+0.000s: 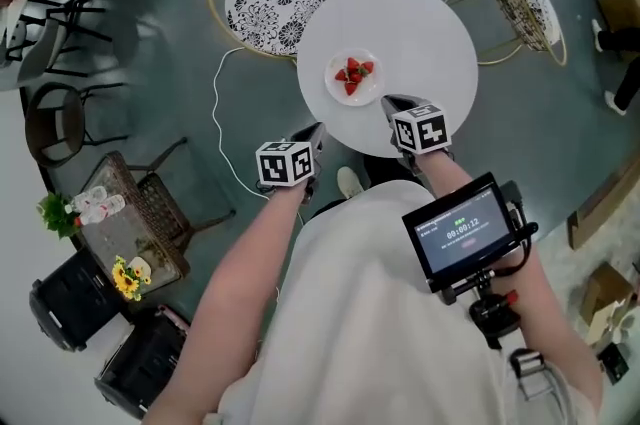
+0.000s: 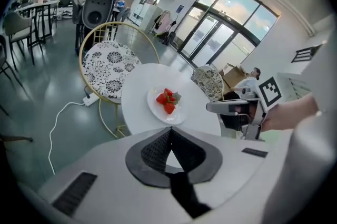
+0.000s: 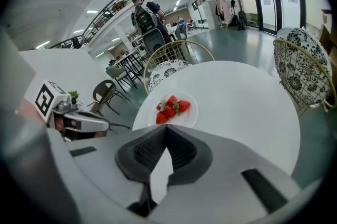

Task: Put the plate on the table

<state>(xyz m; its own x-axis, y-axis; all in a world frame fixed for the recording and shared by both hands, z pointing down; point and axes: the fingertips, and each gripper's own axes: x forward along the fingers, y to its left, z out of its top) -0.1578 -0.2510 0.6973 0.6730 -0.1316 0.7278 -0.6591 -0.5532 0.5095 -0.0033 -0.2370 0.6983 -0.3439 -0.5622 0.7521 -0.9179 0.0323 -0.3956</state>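
Round white table (image 1: 420,23) centre frame, its near rim partly hidden behind the right gripper (image 1: 393,103). That one is clenched and empty, over the table's edge. The left gripper (image 1: 313,137) is clenched too, empty, just off the rim. The plate (image 1: 340,93) sits on the table between them, strawberries (image 1: 354,74) heaped on it, count unclear.

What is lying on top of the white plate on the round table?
A few red strawberries with green leaves lie on the plate, bunched near its middle. They cover the part of the plate beneath them, so anything under the fruit cannot be seen.
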